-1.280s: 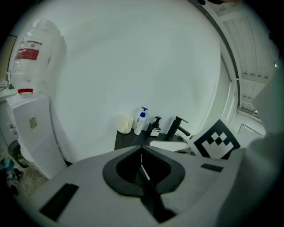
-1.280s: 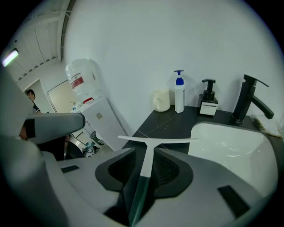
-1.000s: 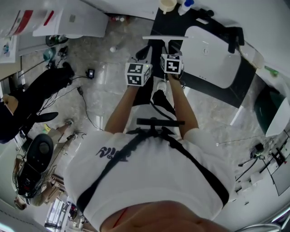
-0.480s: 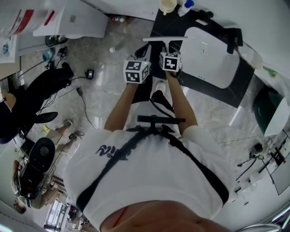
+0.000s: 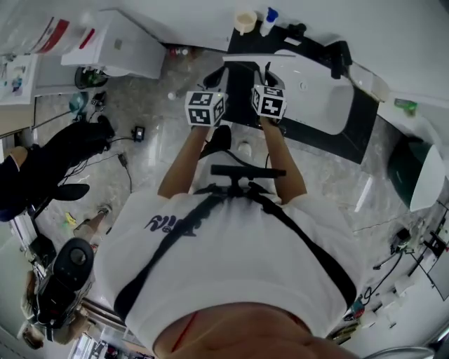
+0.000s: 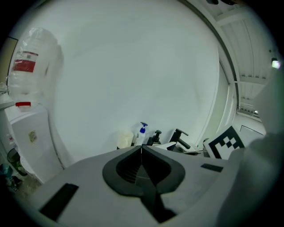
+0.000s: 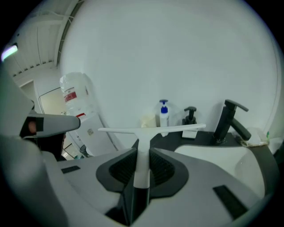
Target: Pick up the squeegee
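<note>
My right gripper (image 7: 142, 166) is shut on the white handle of the squeegee (image 7: 146, 132), whose long white blade stands crosswise above the jaws, in front of the white wall. In the head view the squeegee (image 5: 254, 59) shows as a thin white bar just beyond the right gripper (image 5: 265, 78), over the black counter. My left gripper (image 6: 141, 150) is shut with nothing between its jaws; it is held up beside the right one, left gripper (image 5: 208, 90) in the head view.
A white sink (image 5: 316, 98) is set in a black counter (image 5: 361, 130) with a black tap (image 7: 231, 120). A blue-capped spray bottle (image 7: 164, 114), a black pump dispenser (image 7: 190, 116) and a cream cup (image 5: 245, 22) stand at the wall. A white cabinet (image 5: 119, 42) is on the left.
Both grippers have risen and moved toward the wall, the right one carrying the squeegee. The head view has shifted so the sink sits further left.
</note>
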Action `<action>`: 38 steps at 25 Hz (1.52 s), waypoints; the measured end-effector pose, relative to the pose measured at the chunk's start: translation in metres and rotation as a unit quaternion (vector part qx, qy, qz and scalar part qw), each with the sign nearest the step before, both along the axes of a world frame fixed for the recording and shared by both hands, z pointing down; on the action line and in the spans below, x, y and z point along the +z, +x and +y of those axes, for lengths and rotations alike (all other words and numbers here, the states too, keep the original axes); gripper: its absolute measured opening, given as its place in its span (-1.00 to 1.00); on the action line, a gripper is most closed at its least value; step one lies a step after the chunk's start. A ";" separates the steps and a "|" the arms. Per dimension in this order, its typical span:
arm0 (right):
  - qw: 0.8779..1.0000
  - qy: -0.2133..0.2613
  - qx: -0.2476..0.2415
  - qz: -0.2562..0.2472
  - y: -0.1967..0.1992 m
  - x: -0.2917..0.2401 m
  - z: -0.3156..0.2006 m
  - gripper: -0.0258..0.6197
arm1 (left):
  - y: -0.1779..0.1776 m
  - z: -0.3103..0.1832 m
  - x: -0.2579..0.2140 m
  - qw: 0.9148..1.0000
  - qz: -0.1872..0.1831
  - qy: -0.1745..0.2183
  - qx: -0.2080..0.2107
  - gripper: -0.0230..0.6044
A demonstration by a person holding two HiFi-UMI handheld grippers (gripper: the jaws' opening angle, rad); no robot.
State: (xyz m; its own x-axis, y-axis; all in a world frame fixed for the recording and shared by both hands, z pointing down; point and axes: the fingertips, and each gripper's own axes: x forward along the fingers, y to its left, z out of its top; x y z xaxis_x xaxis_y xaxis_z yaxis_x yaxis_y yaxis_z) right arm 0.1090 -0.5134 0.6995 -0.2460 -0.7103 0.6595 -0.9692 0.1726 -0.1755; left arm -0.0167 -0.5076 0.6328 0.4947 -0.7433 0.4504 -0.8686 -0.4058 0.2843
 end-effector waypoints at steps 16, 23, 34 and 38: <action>0.964 0.258 0.033 -0.052 0.044 -0.246 0.011 -0.63 | 0.032 0.007 -0.191 0.981 0.025 0.193 0.002 -0.90; 0.946 0.318 0.040 -0.047 0.056 -0.301 0.023 -0.63 | 0.030 0.018 -0.227 0.973 0.033 0.230 -0.005 -0.90; 0.934 0.352 0.050 -0.043 0.068 -0.330 0.034 -0.63 | 0.044 0.028 -0.254 0.965 0.037 0.259 0.005 -0.90; 0.934 0.350 0.054 -0.042 0.071 -0.329 0.034 -0.63 | 0.047 0.029 -0.256 0.965 0.039 0.260 0.006 -0.90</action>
